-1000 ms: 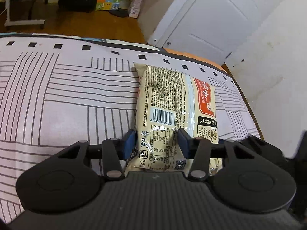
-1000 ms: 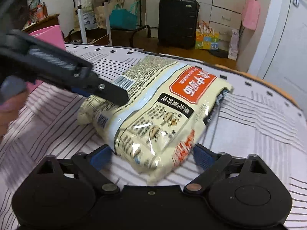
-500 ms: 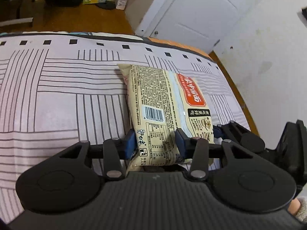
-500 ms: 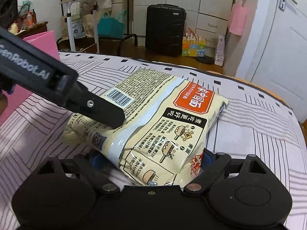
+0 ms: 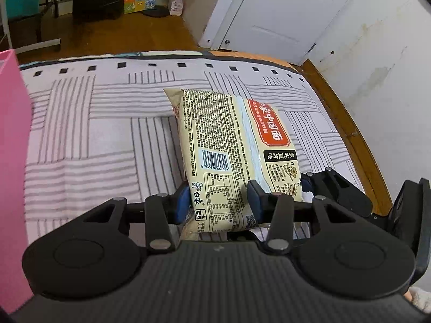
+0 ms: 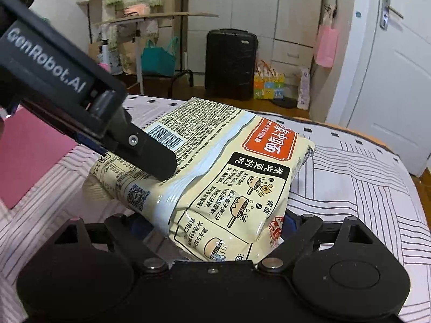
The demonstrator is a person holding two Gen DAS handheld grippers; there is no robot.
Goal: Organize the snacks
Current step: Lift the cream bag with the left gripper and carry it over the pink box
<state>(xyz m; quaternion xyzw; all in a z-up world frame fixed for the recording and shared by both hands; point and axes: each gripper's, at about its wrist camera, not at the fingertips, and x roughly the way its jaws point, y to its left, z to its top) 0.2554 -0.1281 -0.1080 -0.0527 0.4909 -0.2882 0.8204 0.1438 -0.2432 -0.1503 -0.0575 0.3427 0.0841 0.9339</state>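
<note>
Even indoor light, fisheye-warped edges.

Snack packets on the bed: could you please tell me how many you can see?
1. The noodle packet lies on the striped bedspread, its near end pinched by the left gripper and its side between the right gripper fingers. The pink box's contents are hidden.

Noodle packet (image 6: 215,177), raised off the striped bedsheet (image 6: 363,177), sat between the right gripper (image 6: 215,224) fingers while the left gripper (image 6: 150,158) pinched its near corner.
</note>
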